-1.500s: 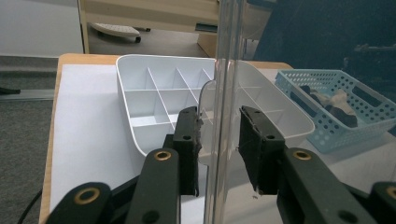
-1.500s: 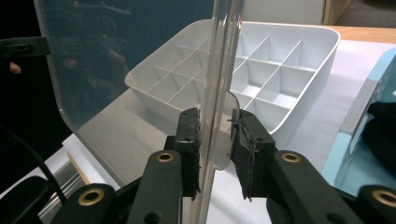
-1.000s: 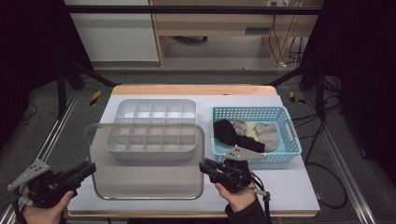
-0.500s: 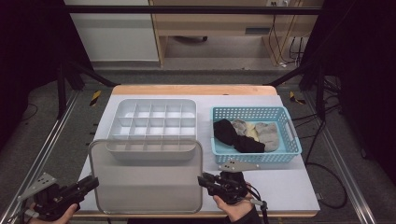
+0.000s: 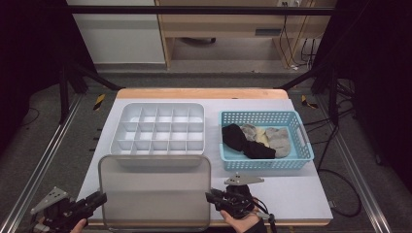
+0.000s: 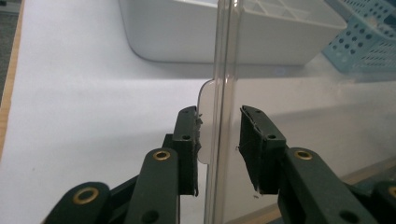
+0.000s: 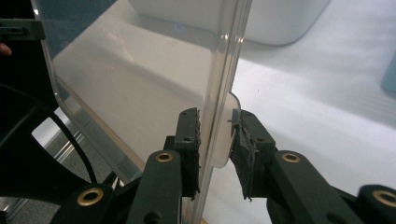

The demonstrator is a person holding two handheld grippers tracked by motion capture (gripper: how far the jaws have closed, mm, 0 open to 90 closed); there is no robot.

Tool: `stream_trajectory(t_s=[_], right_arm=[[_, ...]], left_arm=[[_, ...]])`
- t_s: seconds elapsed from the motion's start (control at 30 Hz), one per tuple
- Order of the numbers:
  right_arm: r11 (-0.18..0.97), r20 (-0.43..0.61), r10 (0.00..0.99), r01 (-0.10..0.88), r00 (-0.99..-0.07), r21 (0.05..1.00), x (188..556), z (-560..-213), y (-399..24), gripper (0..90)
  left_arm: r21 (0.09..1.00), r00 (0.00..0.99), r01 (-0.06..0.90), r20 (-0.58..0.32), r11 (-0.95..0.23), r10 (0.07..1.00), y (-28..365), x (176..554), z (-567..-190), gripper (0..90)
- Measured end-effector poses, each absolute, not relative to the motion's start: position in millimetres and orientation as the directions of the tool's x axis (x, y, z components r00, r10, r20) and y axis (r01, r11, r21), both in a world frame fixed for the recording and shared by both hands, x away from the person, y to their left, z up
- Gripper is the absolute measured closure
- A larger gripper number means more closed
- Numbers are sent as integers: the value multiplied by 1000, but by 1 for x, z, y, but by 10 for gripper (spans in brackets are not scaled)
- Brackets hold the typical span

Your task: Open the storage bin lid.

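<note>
A clear plastic lid (image 5: 154,191) hangs flat and low over the table's front edge, held by its two short sides. My left gripper (image 5: 99,198) is shut on its left rim; in the left gripper view the jaws (image 6: 218,126) pinch the rim and small tab of the lid (image 6: 224,93). My right gripper (image 5: 210,196) is shut on the right rim, and in the right gripper view the pads (image 7: 217,126) clamp the lid (image 7: 140,84) at its tab. Behind the lid stands the white divided tray (image 5: 158,128), uncovered.
A blue perforated basket (image 5: 265,162) with black, grey and pale socks (image 5: 252,141) sits right of the tray. The white table top (image 5: 291,194) ends at a wooden front edge just under the lid. Dark stands and floor rails flank the table.
Both grippers have come down and toward the table's front edge with the lid. The lid, earlier lifted over the tray's near side, now lies lower and in front of the tray.
</note>
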State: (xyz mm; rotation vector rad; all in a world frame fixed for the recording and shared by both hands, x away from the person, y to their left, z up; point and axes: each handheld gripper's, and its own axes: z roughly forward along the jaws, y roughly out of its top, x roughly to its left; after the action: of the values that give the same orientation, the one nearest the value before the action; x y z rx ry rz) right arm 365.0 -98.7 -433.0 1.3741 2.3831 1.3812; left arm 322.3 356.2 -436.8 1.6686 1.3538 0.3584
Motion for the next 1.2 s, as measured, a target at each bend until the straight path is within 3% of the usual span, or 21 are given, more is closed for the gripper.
stream_trajectory(t_s=[0.83, 1.2], right_arm=[[216, 385, 723, 716, -574, 664, 371, -460, -94, 694], [225, 389, 725, 730, -568, 645, 372, -470, -91, 640]], left_arm=[[711, 310, 703, -300, -6, 902, 353, 330, -458, 647], [685, 298, 728, -286, -23, 911, 352, 331, -464, 632]])
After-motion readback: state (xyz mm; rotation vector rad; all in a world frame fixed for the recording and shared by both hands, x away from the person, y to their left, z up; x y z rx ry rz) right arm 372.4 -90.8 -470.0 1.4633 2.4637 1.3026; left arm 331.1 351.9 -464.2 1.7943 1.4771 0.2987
